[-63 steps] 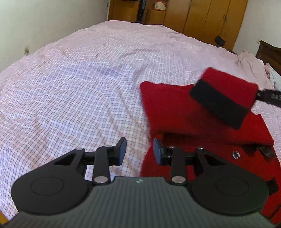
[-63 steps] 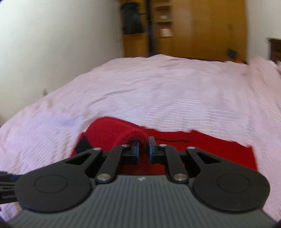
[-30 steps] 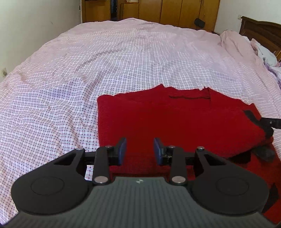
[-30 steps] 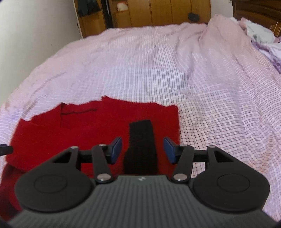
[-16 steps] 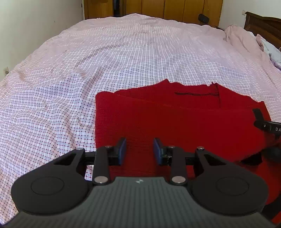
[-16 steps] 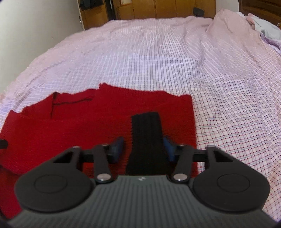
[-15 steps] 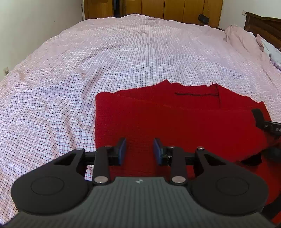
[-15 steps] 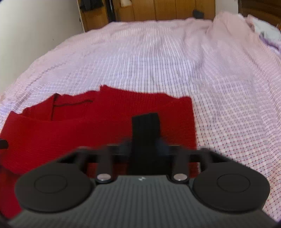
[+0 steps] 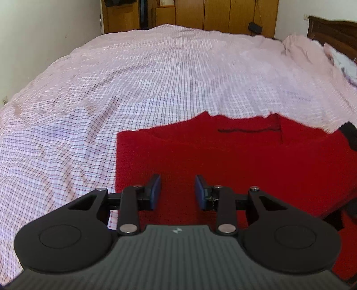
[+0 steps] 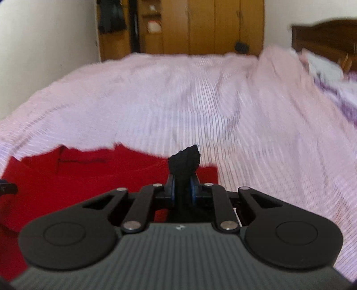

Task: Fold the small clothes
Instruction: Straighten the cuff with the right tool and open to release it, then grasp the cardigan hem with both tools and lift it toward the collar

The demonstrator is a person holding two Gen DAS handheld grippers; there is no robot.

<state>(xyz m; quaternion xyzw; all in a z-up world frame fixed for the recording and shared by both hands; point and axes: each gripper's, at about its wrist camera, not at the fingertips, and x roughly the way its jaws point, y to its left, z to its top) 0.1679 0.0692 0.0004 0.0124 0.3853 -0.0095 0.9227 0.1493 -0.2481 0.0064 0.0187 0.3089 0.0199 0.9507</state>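
We work over a bed spread with a pink-and-white checked cotton sheet (image 9: 156,84), and the red knitted sweater (image 9: 245,160) lies flat on it near the edge closest to us, its neckline turned toward the far end of the bed where the wooden wardrobe doors (image 9: 223,15) stand. Our right gripper (image 10: 183,191) is clamped tight on the black ribbed cuff (image 10: 184,162) of the sweater's sleeve, which bunches up and pokes out above the blue pads; we judge that we hold the cuff because it is the firmest end of the sleeve and lets us carry the whole sleeve across the body in one fold. The cuff sits near the sweater's right edge, just inside where the red knit meets the sheet. Our left gripper (image 9: 177,191) hangs just above the lower left part of the sweater with its jaws apart and nothing between them, placed, we think, to press or steady the cloth while the sleeve moves. We cannot tell whether its pads touch the knit. A dark line of stitching (image 9: 247,130) marks the collar. We can read no label, brand or writing on the garment or the grippers.
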